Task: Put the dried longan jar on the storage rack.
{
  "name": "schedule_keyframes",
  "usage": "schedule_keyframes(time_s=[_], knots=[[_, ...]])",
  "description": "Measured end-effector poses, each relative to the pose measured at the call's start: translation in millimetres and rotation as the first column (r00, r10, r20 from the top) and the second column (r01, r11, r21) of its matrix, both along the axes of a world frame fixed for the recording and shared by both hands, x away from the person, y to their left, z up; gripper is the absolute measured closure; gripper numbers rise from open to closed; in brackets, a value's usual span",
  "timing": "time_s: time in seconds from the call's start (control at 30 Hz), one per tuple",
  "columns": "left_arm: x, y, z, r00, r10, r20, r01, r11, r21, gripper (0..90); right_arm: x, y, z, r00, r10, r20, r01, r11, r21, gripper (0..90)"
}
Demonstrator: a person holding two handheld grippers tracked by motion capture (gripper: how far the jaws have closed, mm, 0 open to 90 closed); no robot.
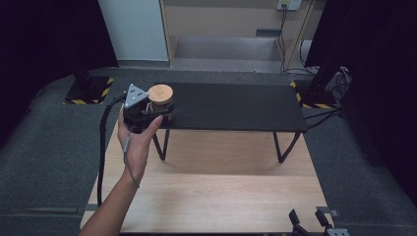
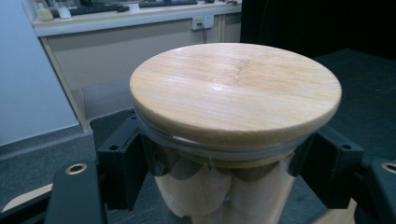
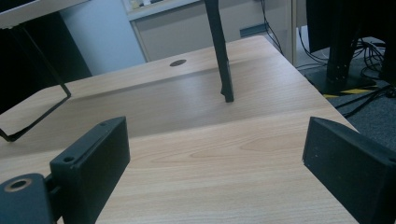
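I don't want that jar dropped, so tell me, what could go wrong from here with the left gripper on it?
Two risks, both judgements:
1. The left gripper clamps the glass jar high up, just under its wooden lid. The smooth glass could slip between the jaws, or the lid could loosen.
2. The jar sits near the left end of the black raised shelf, close to its front edge. A sideways nudge could send it off onto the wooden table.

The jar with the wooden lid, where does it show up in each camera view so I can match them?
High view: the jar stands at the left end of the black shelf, at the left claw.
Left gripper view: it is centre frame, between the jaws.
Right gripper view: not in it.
Shared landmark: the wooden table.
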State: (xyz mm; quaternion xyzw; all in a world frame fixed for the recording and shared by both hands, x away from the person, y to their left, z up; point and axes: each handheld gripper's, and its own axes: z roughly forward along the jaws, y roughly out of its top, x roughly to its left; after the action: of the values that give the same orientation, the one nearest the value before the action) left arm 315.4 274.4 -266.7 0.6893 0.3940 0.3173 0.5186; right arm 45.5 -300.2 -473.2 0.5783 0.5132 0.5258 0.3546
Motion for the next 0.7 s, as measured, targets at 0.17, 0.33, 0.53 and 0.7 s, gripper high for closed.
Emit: schedule_keyframes(time_s=[0.17,0.33,0.53,0.7], knots=[[12.5,-1.2,-5.7,0.9999,0.011,-0.011,-0.011,0.9999,-0.006,24.3,1.7,-0.8,0.0,0.9999,-0.01,-0.002,0.01,1.0,0.001,7.5],[20.6,-2.7,-8.5,0.9994,0.011,-0.032,-0.011,0.9999,0.0,24.3,3.6,-1.4,0.1,0.9999,-0.013,-0.007,0.013,1.0,-0.001,7.5],[24.9,-4.8,-11.2,0.9992,0.011,-0.038,-0.011,0.9999,0.006,24.3,4.8,-1.6,0.1,0.9999,-0.014,-0.01,0.014,1.0,0.001,7.5],[24.4,-6.5,-12.2,0.9994,0.012,-0.033,-0.012,0.9999,0.009,24.3,4.9,-1.8,-0.7,0.9998,-0.014,-0.011,0.014,1.0,0.0,7.5]])
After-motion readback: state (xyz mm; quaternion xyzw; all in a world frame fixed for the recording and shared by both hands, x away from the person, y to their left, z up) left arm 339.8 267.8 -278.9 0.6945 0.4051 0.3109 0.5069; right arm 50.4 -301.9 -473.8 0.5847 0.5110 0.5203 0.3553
